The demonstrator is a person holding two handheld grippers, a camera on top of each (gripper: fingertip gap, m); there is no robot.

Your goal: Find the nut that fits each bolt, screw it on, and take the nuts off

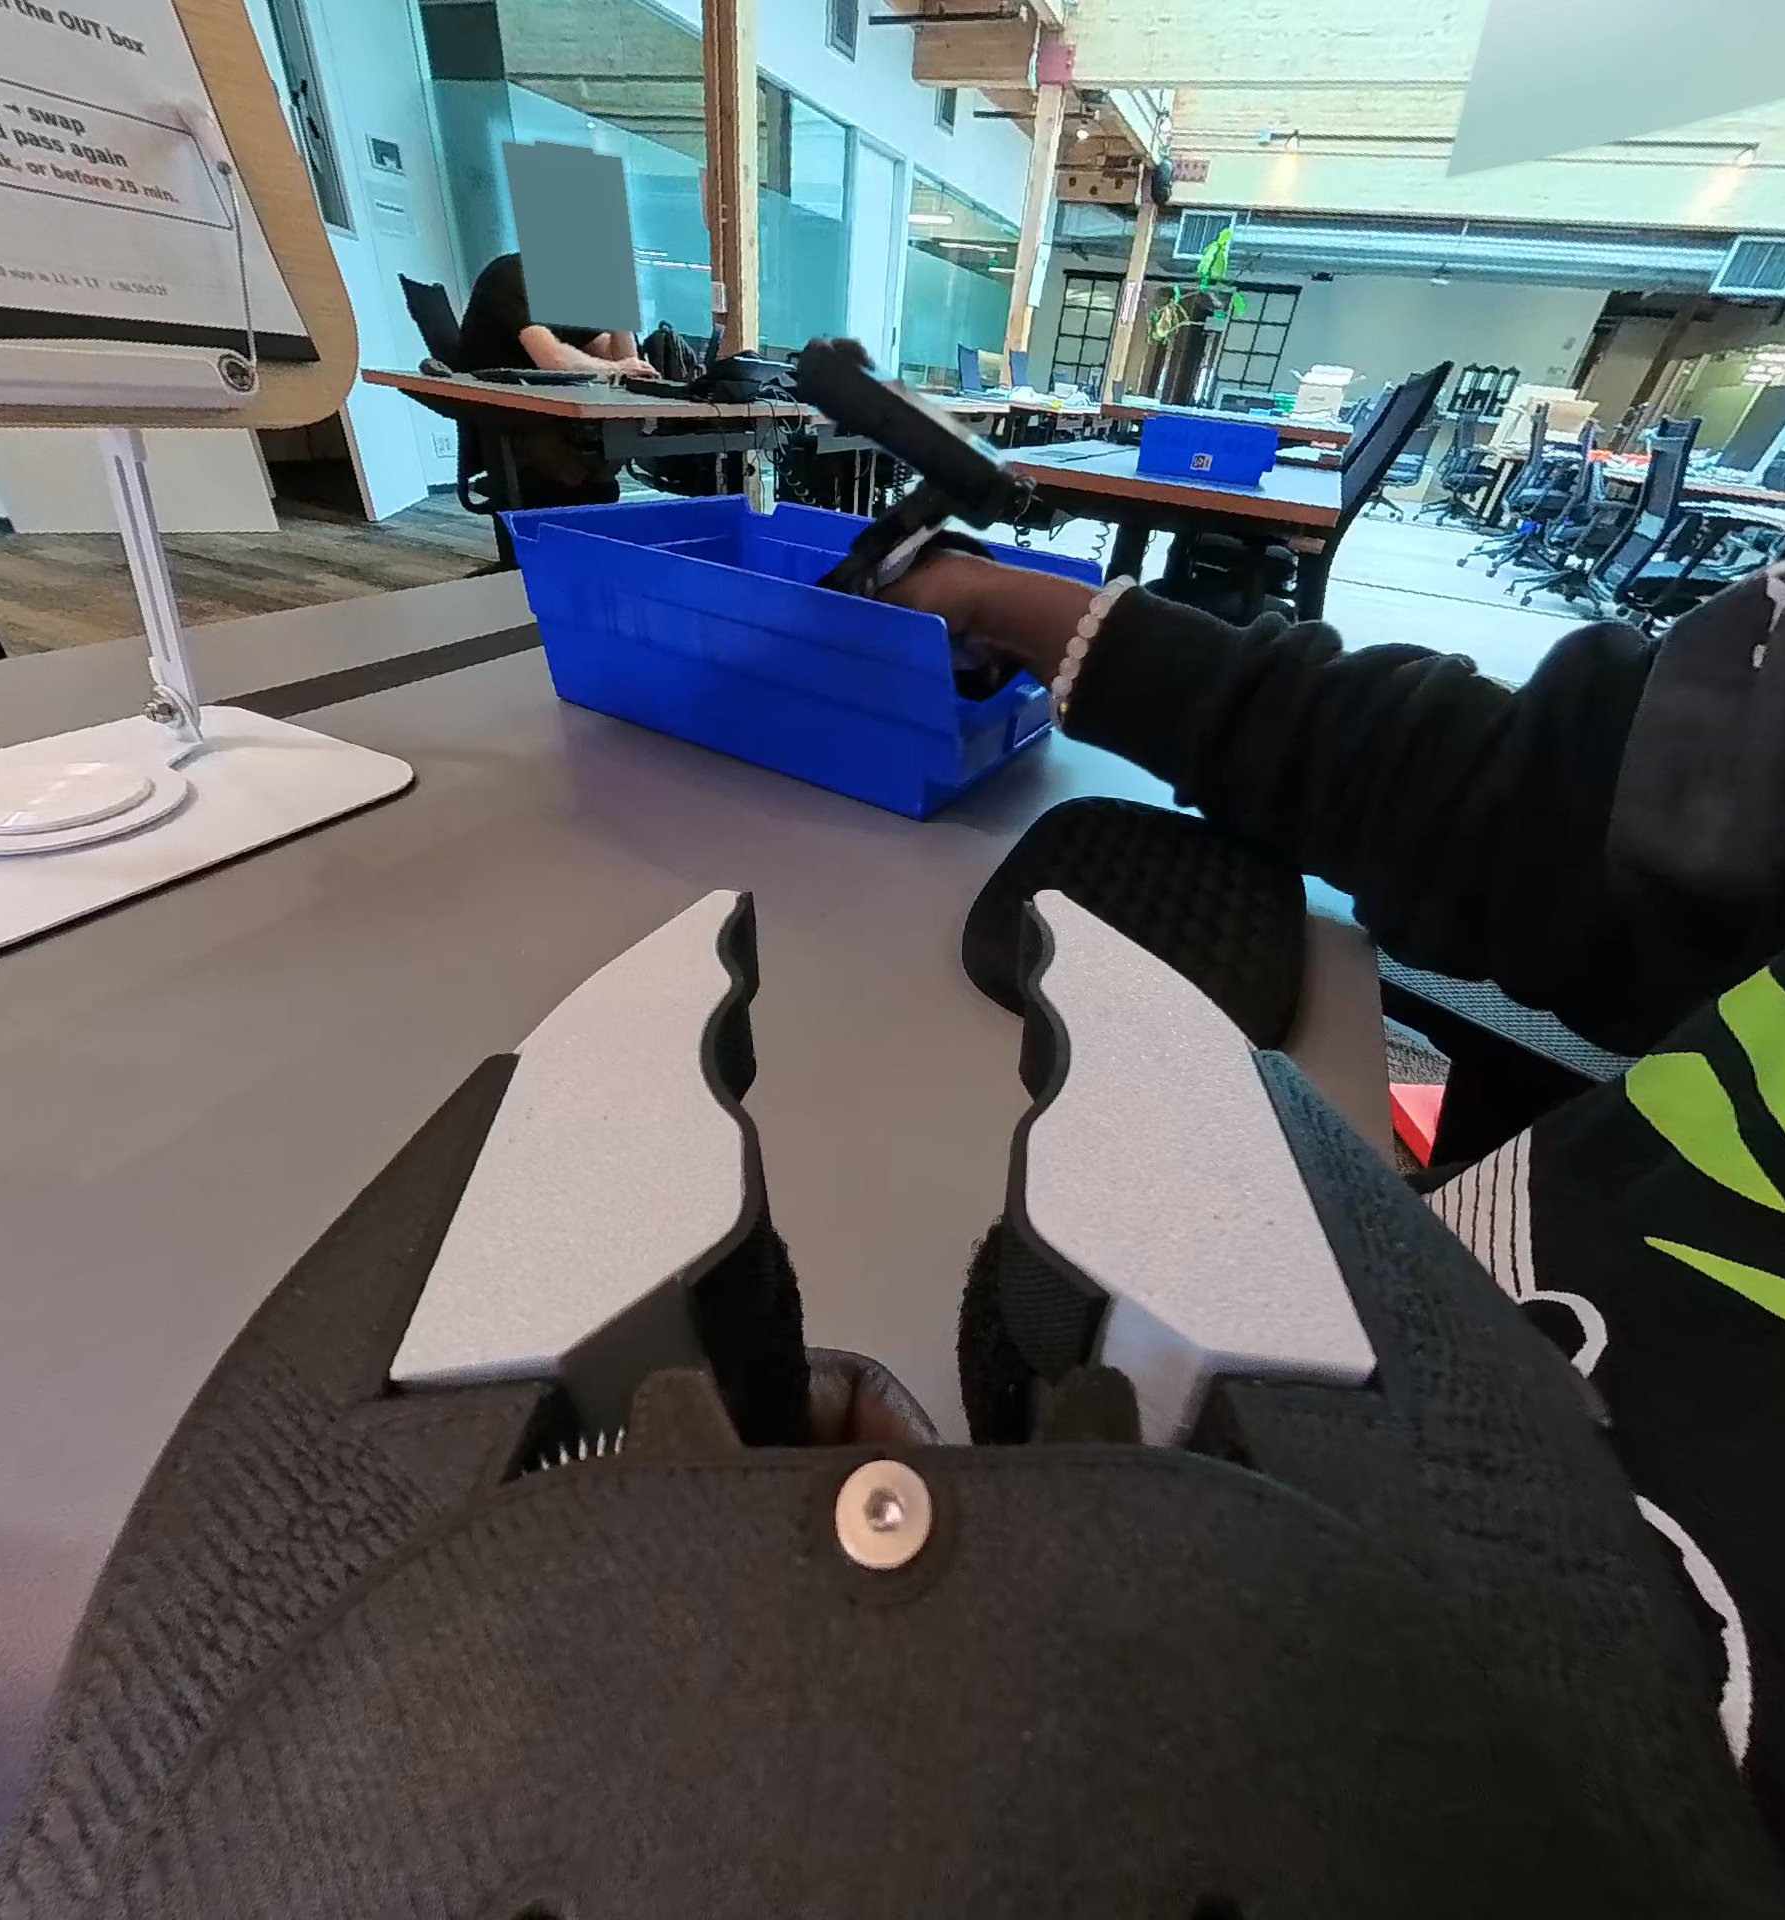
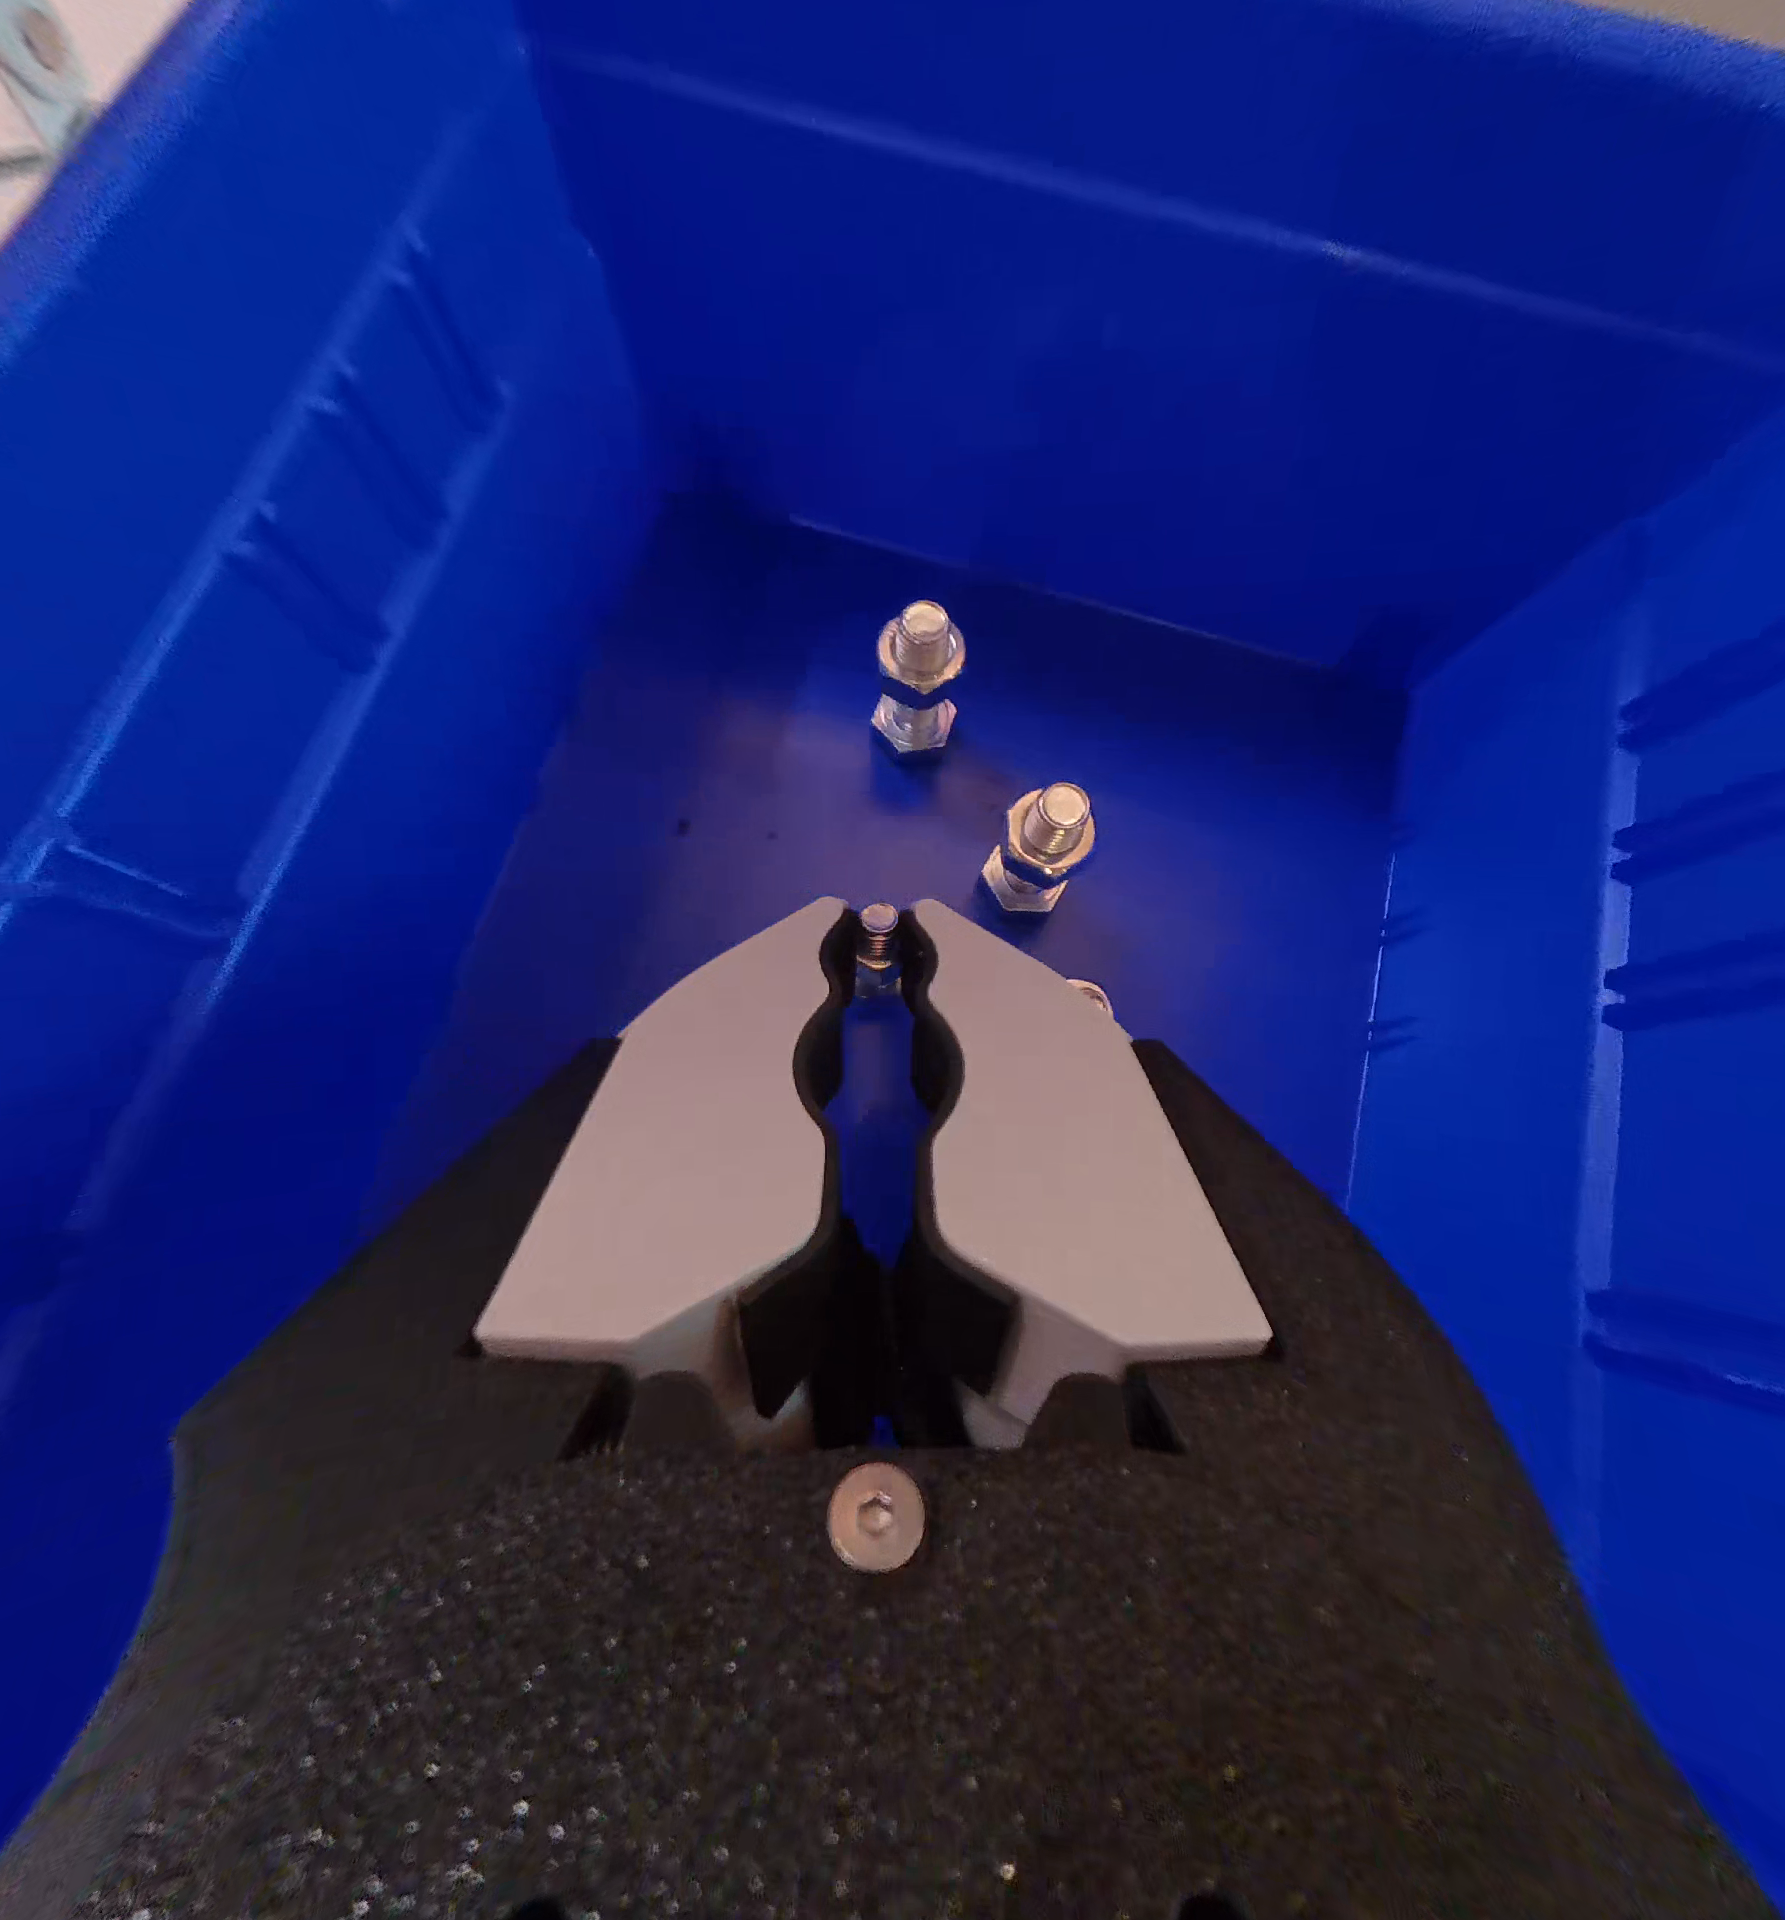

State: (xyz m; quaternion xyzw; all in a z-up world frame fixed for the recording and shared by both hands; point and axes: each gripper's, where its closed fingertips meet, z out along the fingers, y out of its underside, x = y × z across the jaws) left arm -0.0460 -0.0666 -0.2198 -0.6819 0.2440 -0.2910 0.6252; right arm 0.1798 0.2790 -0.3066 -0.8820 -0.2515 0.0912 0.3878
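Note:
In the right wrist view my right gripper [image 2: 880,920] is down inside a blue bin [image 2: 244,623], shut on a small silver bolt with a nut [image 2: 877,951] between its fingertips. Two larger bolts stand upright on the bin floor beyond it, each with a nut on: one at the back [image 2: 917,675], one to the right [image 2: 1042,847]. Another bit of silver metal [image 2: 1090,994] peeks out beside the right finger. In the left wrist view my left gripper [image 1: 888,925] is open and empty above the grey table [image 1: 452,987]. The right gripper [image 1: 898,436] reaches into the blue bin [image 1: 722,665] there.
A white stand [image 1: 140,769] with a sign board sits on the table at left. A black chair back [image 1: 1179,914] is just past the left gripper's right finger. The person's dark sleeve [image 1: 1387,748] crosses from the right. A seated person and desks are far behind. The tips of one gripper are about 40 cm away from the tips of the other.

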